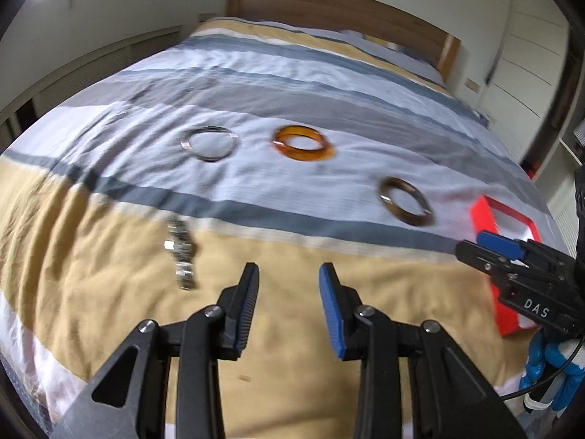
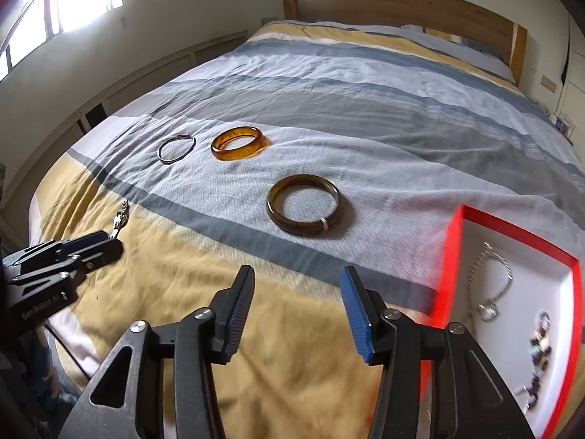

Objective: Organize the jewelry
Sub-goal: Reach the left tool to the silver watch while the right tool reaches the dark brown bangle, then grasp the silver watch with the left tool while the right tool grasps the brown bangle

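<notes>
Three bangles lie on the striped bedspread: a thin silver one (image 1: 209, 143) (image 2: 176, 149), an amber one (image 1: 303, 143) (image 2: 238, 143), and a dark brown one (image 1: 406, 201) (image 2: 302, 203). A metal watch band (image 1: 180, 252) (image 2: 120, 219) lies on the yellow stripe. A red box with a white inside (image 2: 512, 289) (image 1: 506, 226) holds a silver chain (image 2: 491, 285) and a dark beaded piece (image 2: 537, 358). My left gripper (image 1: 289, 274) is open and empty above the yellow stripe, right of the watch band. My right gripper (image 2: 298, 278) is open and empty, left of the box.
A wooden headboard (image 2: 402, 0) stands at the far end of the bed. Low cabinets (image 2: 146, 73) run along the left wall under a bright window. White wardrobe doors (image 1: 526, 55) are on the right.
</notes>
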A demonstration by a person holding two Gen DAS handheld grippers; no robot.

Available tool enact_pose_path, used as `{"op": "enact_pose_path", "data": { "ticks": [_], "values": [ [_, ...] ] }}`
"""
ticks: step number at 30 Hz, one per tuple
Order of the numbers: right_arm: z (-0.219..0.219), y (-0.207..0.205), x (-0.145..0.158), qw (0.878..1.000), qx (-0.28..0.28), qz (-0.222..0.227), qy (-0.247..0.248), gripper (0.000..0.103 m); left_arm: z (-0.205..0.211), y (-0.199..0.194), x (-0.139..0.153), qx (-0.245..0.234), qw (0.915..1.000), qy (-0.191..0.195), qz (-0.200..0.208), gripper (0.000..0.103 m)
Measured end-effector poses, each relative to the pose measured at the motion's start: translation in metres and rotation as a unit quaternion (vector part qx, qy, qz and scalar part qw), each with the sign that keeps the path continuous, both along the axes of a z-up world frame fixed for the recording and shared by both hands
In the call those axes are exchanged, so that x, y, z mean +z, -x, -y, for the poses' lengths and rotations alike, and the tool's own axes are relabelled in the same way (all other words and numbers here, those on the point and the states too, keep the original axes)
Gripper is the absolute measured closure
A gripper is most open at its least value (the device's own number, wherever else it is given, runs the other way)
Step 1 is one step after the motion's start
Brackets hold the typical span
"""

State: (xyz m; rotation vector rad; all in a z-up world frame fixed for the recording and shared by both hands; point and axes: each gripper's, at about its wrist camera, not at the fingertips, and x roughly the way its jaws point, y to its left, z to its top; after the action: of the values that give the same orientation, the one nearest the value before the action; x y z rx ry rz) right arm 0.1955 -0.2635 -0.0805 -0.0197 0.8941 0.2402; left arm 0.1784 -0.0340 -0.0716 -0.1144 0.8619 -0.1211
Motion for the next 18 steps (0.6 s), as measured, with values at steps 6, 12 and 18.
{"op": "enact_pose_path", "data": {
  "ticks": [6,12,18],
  "values": [
    [-0.01,-0.032,-0.011,1.0,-0.005,-0.001,-0.003,0.038,-0.044,-0.011,-0.007,0.064,0.9978,0.018,0.0,0.051],
    [-0.022,-0.058,-0.019,1.0,0.014,0.002,-0.003,0.039,-0.075,-0.027,-0.019,0.108,0.994,0.013,-0.008,0.051],
    [-0.046,-0.081,-0.034,0.999,0.048,-0.011,0.016,0.059,-0.079,-0.048,-0.04,0.112,0.9932,0.012,-0.032,0.051]
  ]
}}
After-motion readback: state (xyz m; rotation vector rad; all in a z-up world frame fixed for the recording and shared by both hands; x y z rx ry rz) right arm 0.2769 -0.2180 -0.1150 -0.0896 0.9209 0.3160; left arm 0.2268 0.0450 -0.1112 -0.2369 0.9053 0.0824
